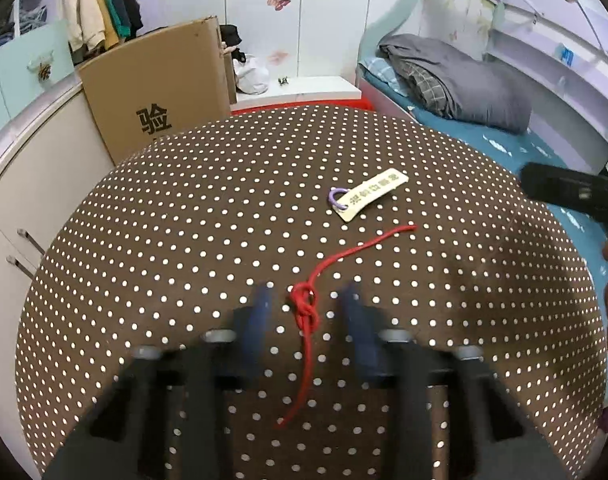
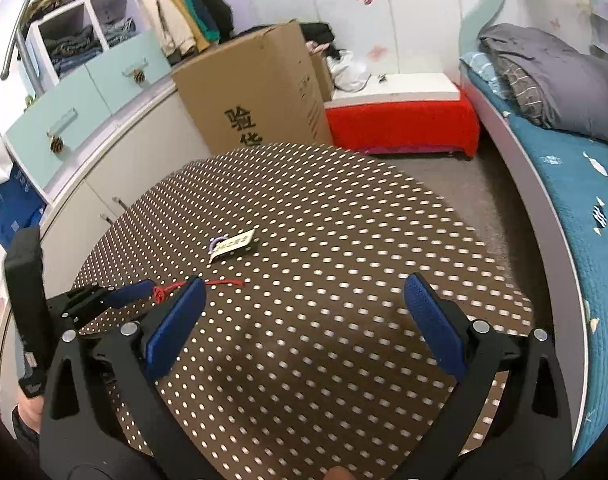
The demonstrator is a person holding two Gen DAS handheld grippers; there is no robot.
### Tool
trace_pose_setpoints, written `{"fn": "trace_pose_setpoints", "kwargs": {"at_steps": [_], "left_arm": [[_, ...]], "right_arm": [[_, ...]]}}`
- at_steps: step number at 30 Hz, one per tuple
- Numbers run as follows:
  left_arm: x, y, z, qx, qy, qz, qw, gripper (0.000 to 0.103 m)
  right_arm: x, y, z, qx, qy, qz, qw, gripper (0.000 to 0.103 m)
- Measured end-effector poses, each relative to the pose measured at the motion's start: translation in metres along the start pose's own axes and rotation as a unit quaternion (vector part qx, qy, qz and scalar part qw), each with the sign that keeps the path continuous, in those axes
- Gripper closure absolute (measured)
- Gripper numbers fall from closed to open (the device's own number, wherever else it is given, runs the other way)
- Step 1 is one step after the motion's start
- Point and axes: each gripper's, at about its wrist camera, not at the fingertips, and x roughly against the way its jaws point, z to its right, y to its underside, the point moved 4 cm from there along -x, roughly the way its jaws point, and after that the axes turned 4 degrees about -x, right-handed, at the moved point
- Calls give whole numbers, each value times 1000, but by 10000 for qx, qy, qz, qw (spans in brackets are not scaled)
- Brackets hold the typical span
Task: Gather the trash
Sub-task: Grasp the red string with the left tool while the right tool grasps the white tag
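A knotted red string (image 1: 305, 306) lies on the brown polka-dot tablecloth (image 1: 164, 240). My left gripper (image 1: 309, 308) hangs low over it, open, its blurred blue fingers (image 1: 260, 320) standing either side of the knot without touching it. Farther back lies a cream tag (image 1: 367, 194) with a purple loop. In the right wrist view my right gripper (image 2: 305, 284) is open over bare cloth with nothing between its pads. The string (image 2: 224, 281) and the tag (image 2: 232, 243) lie ahead to its left. The left gripper's finger (image 2: 132, 292) shows beside the knot there.
A tall cardboard box (image 2: 260, 100) stands behind the table beside white cabinets (image 2: 116, 168). A red-covered bench (image 2: 399, 124) sits at the back. A bed (image 2: 563, 168) with a grey duvet runs along the right. Grey floor (image 2: 483, 200) separates the table from the bed.
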Motion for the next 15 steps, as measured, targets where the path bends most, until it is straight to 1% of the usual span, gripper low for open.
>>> {"fn": "trace_pose_setpoints", "kwargs": {"at_steps": [2, 6, 8, 11, 12, 14, 15], "left_arm": [[1, 2, -3, 192, 273, -1, 9994, 97], [8, 11, -16, 515, 149, 149, 9985, 97], [16, 14, -27, 712, -94, 308, 9969, 97], [26, 17, -47, 1121, -251, 507, 9921, 97], [28, 17, -53, 1231, -329, 570, 9902, 97], [32, 21, -63, 1509, -368, 687, 9855, 97], [33, 23, -67, 1612, -387, 726, 9835, 97]], "right_arm": [[-14, 0, -13, 132, -26, -104, 9999, 6], [-45, 0, -41, 386, -122, -313, 9987, 6], [-54, -1, -52, 510, -114, -328, 9981, 8], [-74, 0, -66, 705, -24, -463, 9964, 16], [-80, -1, -69, 769, 49, -488, 9958, 22], [-86, -2, -75, 936, 260, -417, 9944, 31], [-88, -3, -78, 1007, 330, -396, 9936, 40]]}}
